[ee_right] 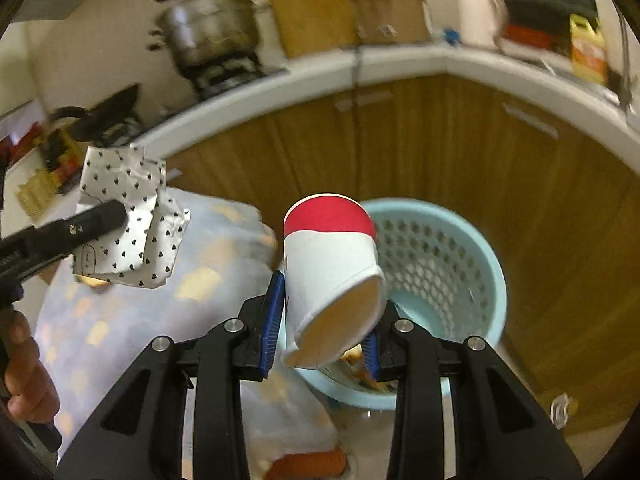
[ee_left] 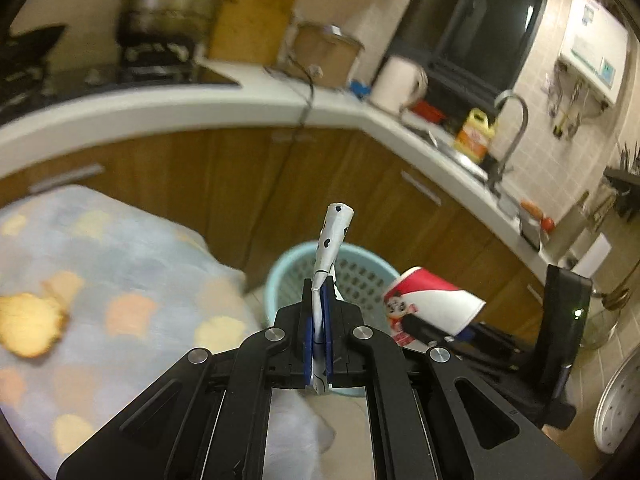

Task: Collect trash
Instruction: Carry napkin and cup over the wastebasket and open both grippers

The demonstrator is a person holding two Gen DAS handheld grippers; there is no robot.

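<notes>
Left wrist view: the left gripper [ee_left: 319, 312] has its blue-padded fingers [ee_left: 308, 332] pressed together on a crumpled wrapper [ee_left: 330, 240], white with small black hearts. Seen edge-on here, the wrapper is a thin strip whose long axis runs straight forward along the fingers, its free end pointing up and away, over the near rim of a light blue perforated trash basket [ee_left: 288, 264] on the floor. To the right, the right gripper [ee_left: 460, 332] carries a red and white paper cup [ee_left: 432, 300].

From the right wrist view, the right gripper [ee_right: 324, 320] grips the paper cup [ee_right: 332, 272] across its lower body, fingers [ee_right: 272, 320] spread only as far as the cup's width. The cup's long axis is tilted: the red-banded base points up and away, and the open mouth faces down toward the camera (a tan lining shows inside). It hangs over the near left rim of the trash basket [ee_right: 472, 264], which holds some scraps at the bottom. At the left, the left gripper [ee_right: 100, 216] shows the wrapper [ee_right: 128, 220] broadside, a creased sheet held above a pastel-spotted cloth [ee_right: 160, 320]. A biscuit [ee_left: 28, 328] lies near that cloth's [ee_left: 140, 280] left edge. Behind, a white kitchen counter [ee_right: 400, 60] carries a steel pot [ee_right: 212, 24].
</notes>
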